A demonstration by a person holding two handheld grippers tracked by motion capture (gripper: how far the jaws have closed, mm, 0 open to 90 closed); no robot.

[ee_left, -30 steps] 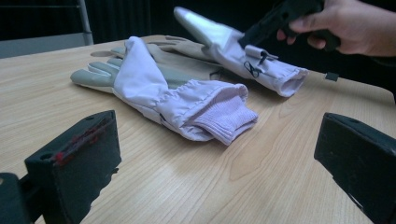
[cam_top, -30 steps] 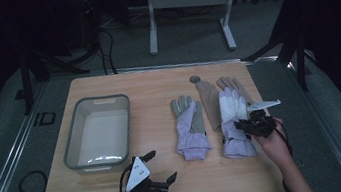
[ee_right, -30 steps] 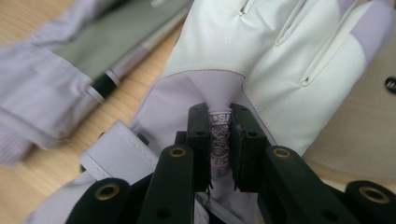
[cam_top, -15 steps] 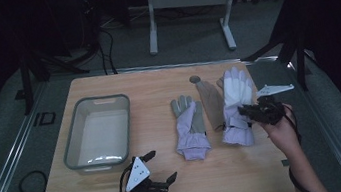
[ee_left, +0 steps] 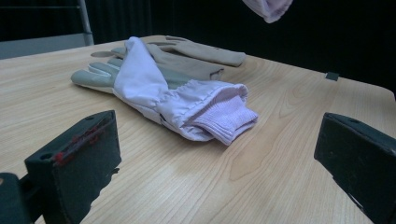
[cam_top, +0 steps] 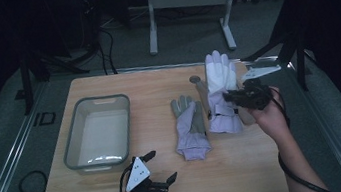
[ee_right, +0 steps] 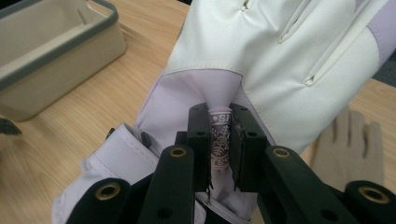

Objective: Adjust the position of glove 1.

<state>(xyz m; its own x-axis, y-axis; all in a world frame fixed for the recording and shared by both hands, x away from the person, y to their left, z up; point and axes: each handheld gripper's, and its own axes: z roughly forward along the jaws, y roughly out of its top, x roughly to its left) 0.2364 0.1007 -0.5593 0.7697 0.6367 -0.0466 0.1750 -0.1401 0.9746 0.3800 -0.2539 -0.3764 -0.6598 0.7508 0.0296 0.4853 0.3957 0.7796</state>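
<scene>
Right hand-held gripper (cam_top: 231, 96): clamped on a pinch of fabric of the white glove (cam_top: 220, 76), which is held up off the tabletop (cam_top: 250, 175) at about 2 o'clock from the table's middle.
Why pinched there: a fold near the wrist strap is gripped, so the glove hangs as one piece; this is judged to suit carrying it to the tray.
Right gripper view: the jaws are seen closed tight on a patterned strip of the white glove (ee_right: 280, 60), with the palm spread above and the bin (ee_right: 46, 60) off at 10 o'clock.
Left hand-held gripper (cam_top: 162, 175): jaws spread wide, nothing between them, parked low at 6 o'clock, judged to be waiting.
Second glove (cam_top: 190, 126): lying flat near the middle of the tabletop, cuff toward the person.
Left gripper view: the second glove (ee_left: 177, 93) is shown from table height, its ribbed cuff gaping, a tan glove (ee_left: 205, 51) lying behind it; the tip of the lifted glove hangs at 12 o'clock.
High view: the grey bin (cam_top: 77, 139) is seen empty at 9 o'clock, well apart from both gloves.
</scene>
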